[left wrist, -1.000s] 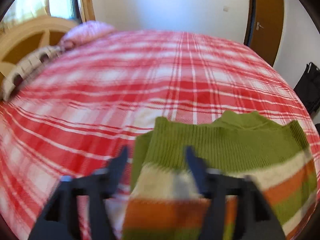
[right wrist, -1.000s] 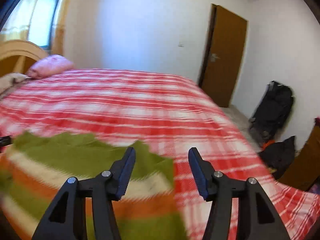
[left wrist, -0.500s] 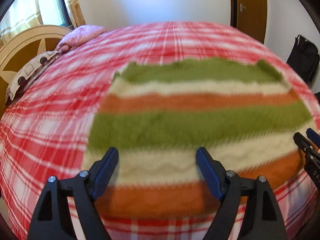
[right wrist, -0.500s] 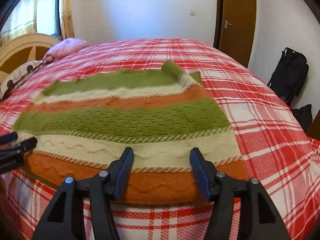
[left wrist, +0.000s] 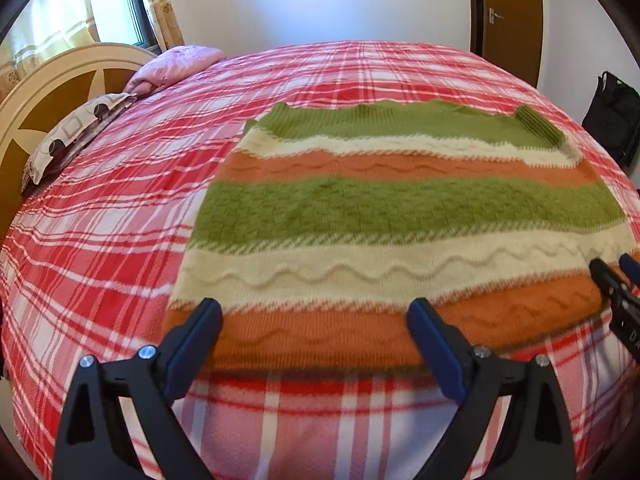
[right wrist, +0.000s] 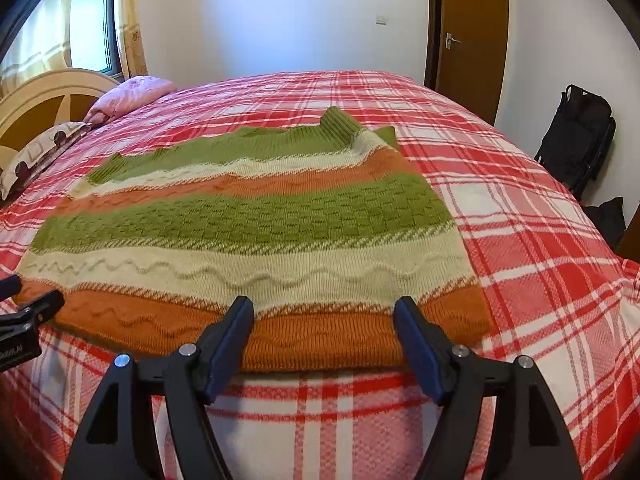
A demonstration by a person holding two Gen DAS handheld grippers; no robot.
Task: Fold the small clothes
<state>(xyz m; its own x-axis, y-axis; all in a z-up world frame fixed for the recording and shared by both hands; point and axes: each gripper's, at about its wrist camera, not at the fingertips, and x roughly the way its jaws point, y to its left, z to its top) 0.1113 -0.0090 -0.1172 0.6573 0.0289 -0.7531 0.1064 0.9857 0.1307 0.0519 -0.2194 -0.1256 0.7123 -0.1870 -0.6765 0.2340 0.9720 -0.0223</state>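
Left tool (left wrist: pixel 314 314), black angular arms, dark blue fingers (left wrist: pixel 434 346), silver screws; right tool (right wrist: pixel 324 312) alike

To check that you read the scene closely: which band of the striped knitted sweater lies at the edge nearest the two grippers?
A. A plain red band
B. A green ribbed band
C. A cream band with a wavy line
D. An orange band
D: in both wrist views the striped knitted sweater lies flat on the red plaid bedspread with its orange band along the near edge, just ahead of the left gripper and right gripper.
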